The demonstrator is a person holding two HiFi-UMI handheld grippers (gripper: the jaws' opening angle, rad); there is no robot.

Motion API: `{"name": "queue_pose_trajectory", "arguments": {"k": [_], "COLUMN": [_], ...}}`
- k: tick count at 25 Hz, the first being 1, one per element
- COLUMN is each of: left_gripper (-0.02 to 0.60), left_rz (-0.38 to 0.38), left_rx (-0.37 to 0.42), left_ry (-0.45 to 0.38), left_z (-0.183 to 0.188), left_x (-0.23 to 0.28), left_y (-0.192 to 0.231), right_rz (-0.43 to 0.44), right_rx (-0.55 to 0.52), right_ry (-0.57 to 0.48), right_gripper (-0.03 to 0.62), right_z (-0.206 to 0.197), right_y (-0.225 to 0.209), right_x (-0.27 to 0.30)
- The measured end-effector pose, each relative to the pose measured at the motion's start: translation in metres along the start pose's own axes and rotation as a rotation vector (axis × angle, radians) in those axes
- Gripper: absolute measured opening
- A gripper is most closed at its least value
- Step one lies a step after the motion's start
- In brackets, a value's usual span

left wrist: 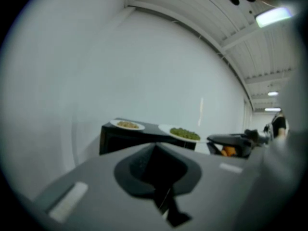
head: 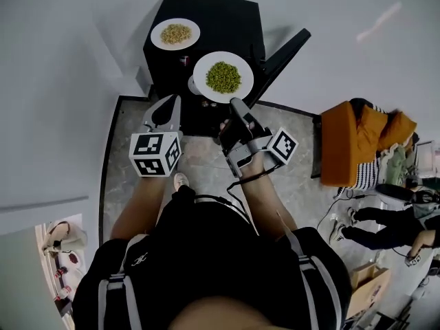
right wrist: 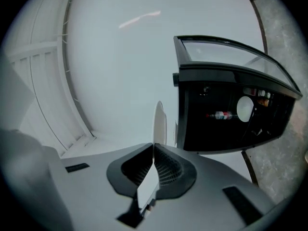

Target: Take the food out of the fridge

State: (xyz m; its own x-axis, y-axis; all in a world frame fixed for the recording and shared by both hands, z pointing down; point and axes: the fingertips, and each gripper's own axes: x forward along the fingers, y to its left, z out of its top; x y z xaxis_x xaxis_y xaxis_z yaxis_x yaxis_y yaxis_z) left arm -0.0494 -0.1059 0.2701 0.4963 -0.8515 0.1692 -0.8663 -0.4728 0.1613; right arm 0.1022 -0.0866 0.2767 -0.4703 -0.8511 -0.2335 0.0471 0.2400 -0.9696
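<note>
The right gripper (head: pixel 234 105) clamps the near rim of the pea plate (head: pixel 203 66), which reaches ahead over the fridge (head: pixel 227 19) front edge; the left gripper (head: pixel 167 105) is closed and empty.

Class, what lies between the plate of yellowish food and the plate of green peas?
Head view: only the black fridge top, bare except a reddish speck, separates the plate of yellowish food from the plate of green peas.

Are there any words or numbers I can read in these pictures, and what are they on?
No text can be read.
Label on the bottle in the fridge: too blurred to read.
Emblem on the person's shorts: too small to read.
Marker cubes, left and right: only black-and-white square patterns, no letters.
</note>
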Motion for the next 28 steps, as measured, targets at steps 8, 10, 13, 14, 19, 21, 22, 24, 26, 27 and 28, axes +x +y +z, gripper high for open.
{"name": "queue_pose_trajectory", "arguments": {"k": [8, 10, 13, 14, 19, 21, 22, 24, 26, 27, 28], "left_gripper": [0.002, 0.003, 0.003, 0.003, 0.003, 0.003, 0.003, 0.003, 0.003, 0.003, 0.003], "left_rz": [-0.036, -0.044, -0.048, -0.048, -0.053, -0.050, -0.049, -0.045, -0.045, -0.046, -0.048], "left_rx": [0.010, 0.017, 0.024, 0.024, -0.004, -0.005, -0.004, -0.003, -0.006, -0.008, -0.008], "left_ry": [-0.013, -0.014, -0.016, -0.017, -0.008, -0.004, -0.002, 0.002, 0.006, 0.008, 0.009], "left_z": [0.015, 0.018, 0.021, 0.021, 0.021, 0.019, 0.018, 0.016, 0.013, 0.012, 0.011], "left_x": [0.012, 0.015, 0.020, 0.023, 0.028, 0.028, 0.029, 0.030, 0.031, 0.032, 0.033], "left_y": [0.006, 0.009, 0.016, 0.019, 0.032, 0.035, 0.037, 0.040, 0.041, 0.041, 0.040], "right_rz": [-0.026, -0.041, -0.052, -0.054, -0.086, -0.091, -0.095, -0.101, -0.115, -0.128, -0.140], "right_rx": [-0.016, -0.013, -0.001, 0.008, 0.028, 0.034, 0.036, 0.038, 0.028, 0.013, -0.005], "right_ry": [-0.146, -0.165, -0.183, -0.190, -0.225, -0.232, -0.233, -0.227, -0.216, -0.213, -0.212], "right_gripper": [0.009, 0.009, 0.009, 0.009, 0.009, 0.009, 0.009, 0.009, 0.011, 0.011, 0.012], "right_z": [0.058, 0.064, 0.071, 0.074, 0.083, 0.086, 0.086, 0.086, 0.086, 0.086, 0.087], "right_y": [-0.018, -0.027, -0.039, -0.044, -0.058, -0.063, -0.065, -0.066, -0.066, -0.066, -0.066], "right_x": [0.071, 0.087, 0.108, 0.115, 0.131, 0.132, 0.133, 0.134, 0.134, 0.133, 0.132]}}
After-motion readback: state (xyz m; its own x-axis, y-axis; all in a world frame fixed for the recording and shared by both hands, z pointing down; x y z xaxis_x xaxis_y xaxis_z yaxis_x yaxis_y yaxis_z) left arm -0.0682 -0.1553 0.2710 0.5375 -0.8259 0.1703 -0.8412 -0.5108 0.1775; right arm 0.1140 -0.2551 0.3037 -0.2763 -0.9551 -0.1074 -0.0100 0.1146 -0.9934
